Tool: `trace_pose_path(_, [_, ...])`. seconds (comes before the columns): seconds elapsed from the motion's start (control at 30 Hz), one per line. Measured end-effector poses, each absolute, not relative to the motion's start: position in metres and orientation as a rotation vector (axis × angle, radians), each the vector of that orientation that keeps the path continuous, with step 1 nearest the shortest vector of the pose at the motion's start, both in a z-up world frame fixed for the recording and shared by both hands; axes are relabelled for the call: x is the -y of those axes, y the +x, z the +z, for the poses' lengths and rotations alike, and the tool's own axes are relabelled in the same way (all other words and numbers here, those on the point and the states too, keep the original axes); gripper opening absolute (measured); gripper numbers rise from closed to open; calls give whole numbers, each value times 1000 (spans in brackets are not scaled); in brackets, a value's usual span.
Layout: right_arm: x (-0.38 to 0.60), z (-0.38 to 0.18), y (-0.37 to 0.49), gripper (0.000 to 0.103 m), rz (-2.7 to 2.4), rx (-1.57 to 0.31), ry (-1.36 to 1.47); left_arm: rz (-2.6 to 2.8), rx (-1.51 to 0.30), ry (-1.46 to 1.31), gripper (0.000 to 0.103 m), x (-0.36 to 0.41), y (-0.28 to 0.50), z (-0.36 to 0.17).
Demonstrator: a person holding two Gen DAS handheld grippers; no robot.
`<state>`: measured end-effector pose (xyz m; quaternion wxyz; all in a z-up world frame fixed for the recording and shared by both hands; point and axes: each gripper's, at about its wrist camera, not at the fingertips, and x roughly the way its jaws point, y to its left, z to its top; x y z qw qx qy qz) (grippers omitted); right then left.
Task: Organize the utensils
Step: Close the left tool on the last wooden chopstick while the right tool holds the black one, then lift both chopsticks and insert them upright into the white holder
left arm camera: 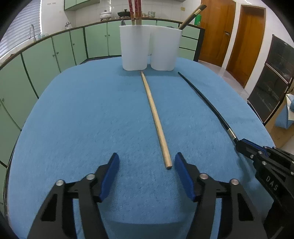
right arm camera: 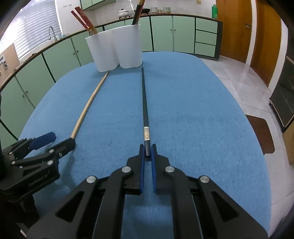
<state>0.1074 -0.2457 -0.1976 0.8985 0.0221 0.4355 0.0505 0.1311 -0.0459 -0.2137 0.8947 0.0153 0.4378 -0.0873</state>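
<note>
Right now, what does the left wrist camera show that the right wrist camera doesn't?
Only the left wrist view shows the wooden chopstick's near end lying free between the left gripper's open pads. Only the right wrist view shows the right gripper shut on the black chopstick's end. Both show the white holder and blue tablecloth.

Green cabinets (left arm camera: 46,58) curve along the far wall under a counter with a tap (left arm camera: 32,31) and pots (left arm camera: 106,14). Blinds (right arm camera: 35,27) cover the window; wooden doors (left arm camera: 246,44) stand rightward above a pale tiled floor (right arm camera: 238,84).
</note>
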Motion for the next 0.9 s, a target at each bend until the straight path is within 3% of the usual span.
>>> trace_pose_path(0.27, [247,-199,109,6,109,-907,54,-147,-897,42,33,53,128,-213])
trace_pose_path(0.33, [246,-199,108,6,109,-906,52,-145,-892,50,18,55,126,-213])
trace_pose_path(0.43, [246,-200,109,6,110,-908,50,-142,-890,55,7,55,126,-213])
trace_pose_path(0.9, [247,-186,102,6,112,-864,30,-161,-826,58,7,51,113,-188])
